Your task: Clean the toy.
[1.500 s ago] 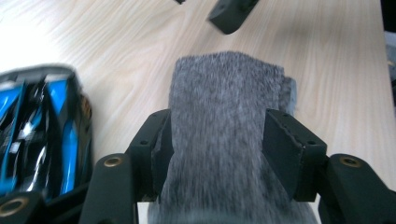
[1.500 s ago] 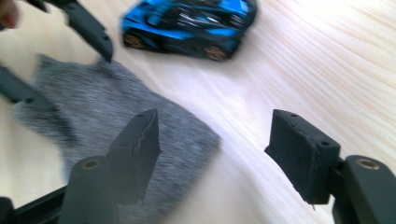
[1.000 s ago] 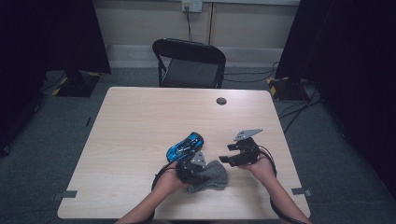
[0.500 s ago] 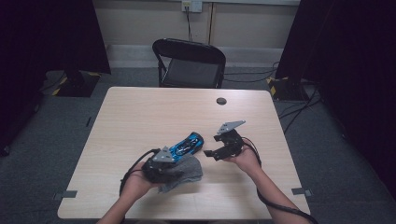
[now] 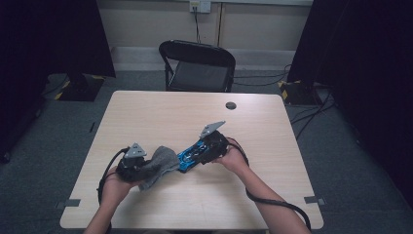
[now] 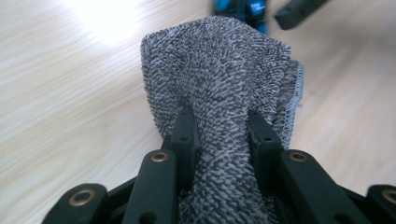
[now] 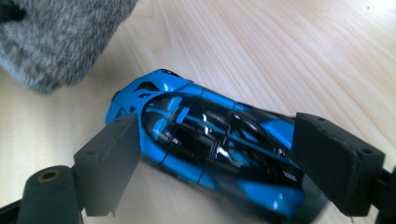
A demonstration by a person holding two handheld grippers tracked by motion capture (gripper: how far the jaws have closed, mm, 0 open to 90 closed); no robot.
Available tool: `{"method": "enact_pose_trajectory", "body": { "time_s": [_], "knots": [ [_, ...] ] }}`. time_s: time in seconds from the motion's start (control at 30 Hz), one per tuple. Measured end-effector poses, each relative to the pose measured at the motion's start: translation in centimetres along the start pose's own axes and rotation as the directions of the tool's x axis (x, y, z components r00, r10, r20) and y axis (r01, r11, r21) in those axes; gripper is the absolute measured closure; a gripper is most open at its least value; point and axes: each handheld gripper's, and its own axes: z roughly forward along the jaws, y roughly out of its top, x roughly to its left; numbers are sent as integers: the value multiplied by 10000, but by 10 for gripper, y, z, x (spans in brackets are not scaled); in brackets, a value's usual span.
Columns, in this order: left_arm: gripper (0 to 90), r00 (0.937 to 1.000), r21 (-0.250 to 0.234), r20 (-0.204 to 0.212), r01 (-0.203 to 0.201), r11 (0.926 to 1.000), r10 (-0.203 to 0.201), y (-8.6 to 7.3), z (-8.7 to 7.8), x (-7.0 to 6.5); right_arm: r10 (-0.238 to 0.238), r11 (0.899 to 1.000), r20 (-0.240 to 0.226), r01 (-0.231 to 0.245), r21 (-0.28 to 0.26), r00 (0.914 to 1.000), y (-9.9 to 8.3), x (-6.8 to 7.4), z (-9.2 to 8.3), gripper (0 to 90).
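On the table (image 5: 160,112) we find the cloth (image 5: 158,163) at near left, the toy car (image 5: 192,155) just right of it, a small disc (image 5: 231,105) at far right, and a chair (image 5: 197,66) behind the far edge.

Bunched grey cloth (image 5: 158,163) just beside blue toy car (image 5: 191,155)

The left tool (image 5: 146,168) carried the grey cloth (image 5: 158,163) leftward — the right tool (image 5: 195,155) slid over the blue car (image 5: 187,157), jaws widening.
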Motion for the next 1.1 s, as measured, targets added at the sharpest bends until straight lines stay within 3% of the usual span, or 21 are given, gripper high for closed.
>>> {"method": "enact_pose_trajectory", "body": {
  "time_s": [0.17,0.3,0.37,0.6,0.73,0.87,0.97,1.03,1.1],
  "knots": [
    [688,9985,126,-428,338,9993,-333,-7,8,7,-266,9987,158,259,435,9995,-2,0,15,148],
    [684,9973,183,-506,538,9984,-528,-11,11,10,-572,9977,263,561,386,9980,-2,1,18,138],
    [680,9971,189,-538,554,9983,-543,-12,12,10,-510,9978,154,502,444,9986,-2,0,19,120],
    [652,9947,219,-787,678,9975,-659,-17,20,6,-512,9987,-265,510,-99,9983,-7,-7,20,117],
    [593,9912,302,-1020,876,9957,-841,-21,25,5,-680,9977,-302,679,-15,9972,-7,-8,20,116],
    [408,9885,145,-1307,790,9968,-764,-20,27,4,-597,9981,-241,594,-157,9979,-9,-8,20,116],
    [378,9913,-103,-1097,720,9974,-727,-17,23,4,-518,9984,-215,513,-233,9984,-10,-7,20,115],
    [379,9934,81,-1054,470,9989,-459,-17,22,5,-545,9984,-217,542,-159,9983,-10,-8,20,115],
    [387,9938,402,-949,612,9973,-571,-20,23,7,-487,9987,-167,485,-148,9987,-9,-7,20,114]
  ]
}}
